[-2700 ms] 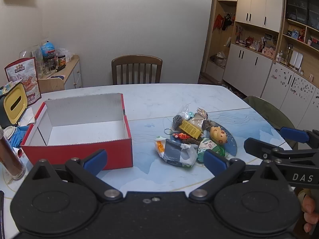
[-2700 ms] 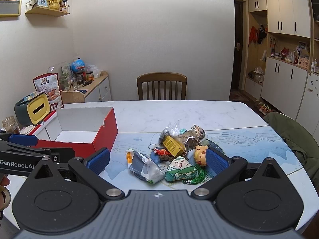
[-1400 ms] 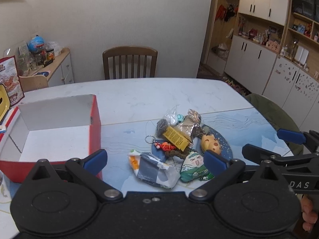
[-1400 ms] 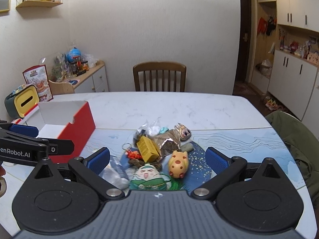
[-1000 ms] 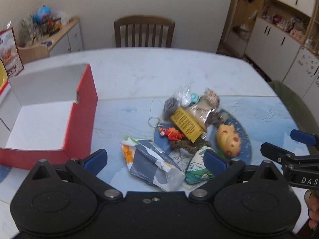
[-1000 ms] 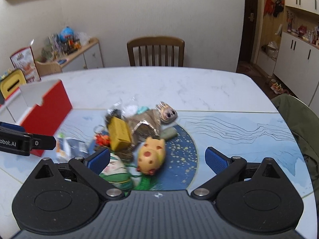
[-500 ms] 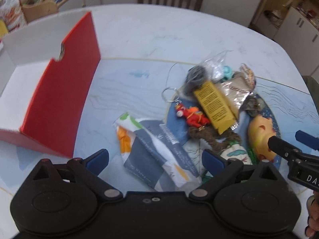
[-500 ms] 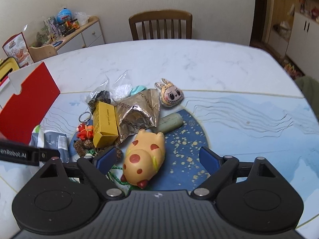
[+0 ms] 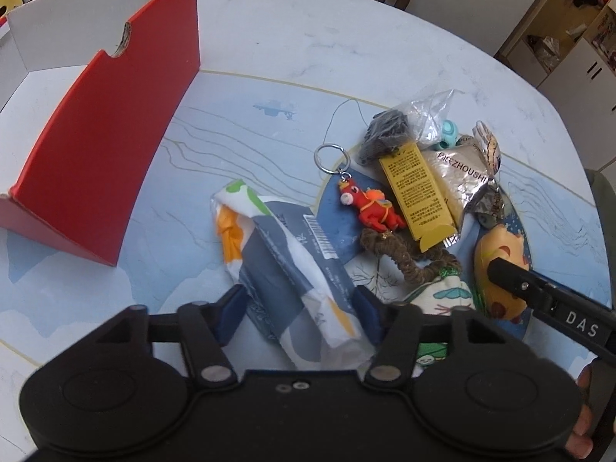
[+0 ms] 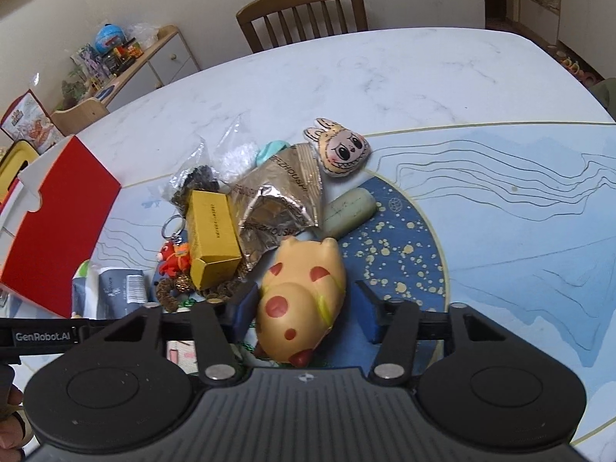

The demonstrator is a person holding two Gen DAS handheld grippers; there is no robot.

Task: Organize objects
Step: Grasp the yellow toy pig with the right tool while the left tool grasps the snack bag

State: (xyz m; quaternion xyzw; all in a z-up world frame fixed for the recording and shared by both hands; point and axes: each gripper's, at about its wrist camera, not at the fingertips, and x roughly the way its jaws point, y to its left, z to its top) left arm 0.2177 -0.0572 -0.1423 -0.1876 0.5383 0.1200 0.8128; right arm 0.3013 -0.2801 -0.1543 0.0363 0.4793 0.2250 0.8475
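Your left claw [image 9: 298, 310] is bracketing the white-and-navy tissue pack [image 9: 292, 265], jaws partly drawn in on either side of its near end; whether the pads are already pressing it, you cannot tell. Your right claw [image 10: 304, 313] is straddling the yellow spotted pig toy [image 10: 302, 300], left pad touching its flank, right pad with a gap, so it is not gripping yet.

Progress: nothing is looking sorted. The red box [image 9: 96, 161] is sitting left of the pile on the table [image 9: 308, 30], and the part of its white inside that shows is bare; the rest is cut off.

Everything is lying in one heap just right of the box: the red keychain figure [image 9: 371, 208], yellow carton [image 9: 417, 192], foil snack bag [image 10: 283, 200], brown braided cord [image 9: 408, 258], and the clear bag with dark contents [image 9: 389, 131]. Beyond the heap from the box you are seeing the bunny-face plush [image 10: 340, 150] and the pale green tube [image 10: 348, 211].

Judgement: you are at the first picks, both grasps unfinished. Left to do, probably: closing, lifting, carrying over to the box, then clearing the remaining items.
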